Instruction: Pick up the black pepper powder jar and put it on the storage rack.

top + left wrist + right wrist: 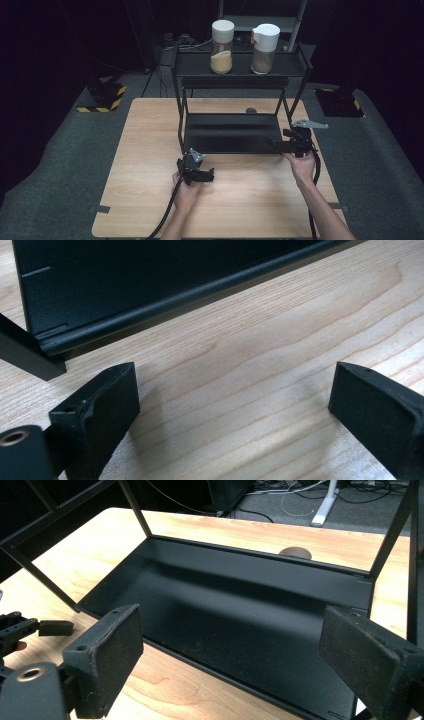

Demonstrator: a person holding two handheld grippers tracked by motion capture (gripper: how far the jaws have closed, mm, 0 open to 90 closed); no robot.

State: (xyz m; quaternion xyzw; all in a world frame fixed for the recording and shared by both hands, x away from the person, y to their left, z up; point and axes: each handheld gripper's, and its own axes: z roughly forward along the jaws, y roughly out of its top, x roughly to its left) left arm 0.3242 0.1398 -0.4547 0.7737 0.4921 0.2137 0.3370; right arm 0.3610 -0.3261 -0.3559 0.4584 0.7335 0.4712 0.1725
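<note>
On the left, the left gripper [209, 175] rests low over the wooden tabletop [150, 150], just in front of the front left corner of the black shelf rack [232, 132]. Its jaws stand wide apart with nothing but bare wood between them, as the left gripper view shows, and the rack's lower tray edge [165, 305] lies just beyond them. The left hand [186, 192] holds it with the forearm coming in from the tabletop's near edge, the gripper pointing to the right along the rack's front.

The rack stands in the middle of the tabletop, toward the far edge. Its lower tray is bare; its top shelf carries two jars, one with light granules [221, 40] and one with brown contents [263, 42].

On the right, the right gripper [280, 144] sits at the rack's front right corner, jaws parted and empty, looking across the lower tray [240, 610]. The right hand [301, 167] is raised behind it, wrist bent so the gripper points left and slightly down.

The work in hand seems to be approaching the rack. To do it well, each gripper should line up squarely before closing, and stay clear of the thin uprights, so the jars above are not jolted.
</note>
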